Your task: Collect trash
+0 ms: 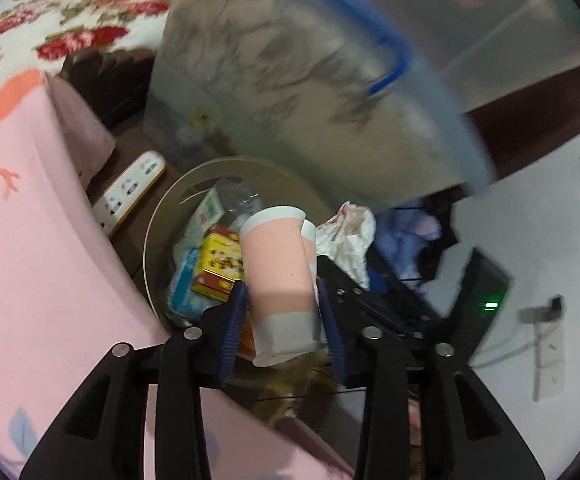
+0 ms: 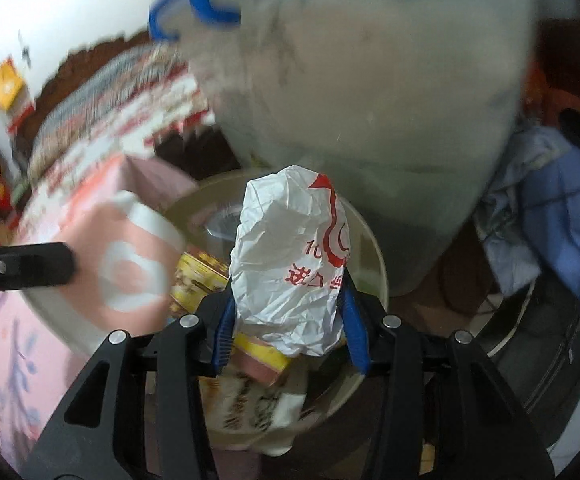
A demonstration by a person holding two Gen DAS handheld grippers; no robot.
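both tools loaded, over the trash bin

left tool [image 1: 281,300] grips the pink paper cup [image 1: 279,276]; right tool [image 2: 287,316] grips the crumpled white wrapper [image 2: 290,260]. both loads point forward over the round trash bin [image 2: 374,256] directly below.

The left wrist view is taken from just behind the left claw [image 1: 283,312], angled steeply down and close over the round bin [image 1: 149,240]. The right wrist view is set likewise behind the right claw [image 2: 287,320], close above the same bin [image 2: 378,264] (seen from its other side). Shared by both are the bin, the pink paper cup [image 1: 277,264] [image 2: 129,256], the crumpled white wrapper [image 1: 348,236] [image 2: 290,264] and the clear blue-handled container [image 1: 290,92] [image 2: 390,100].
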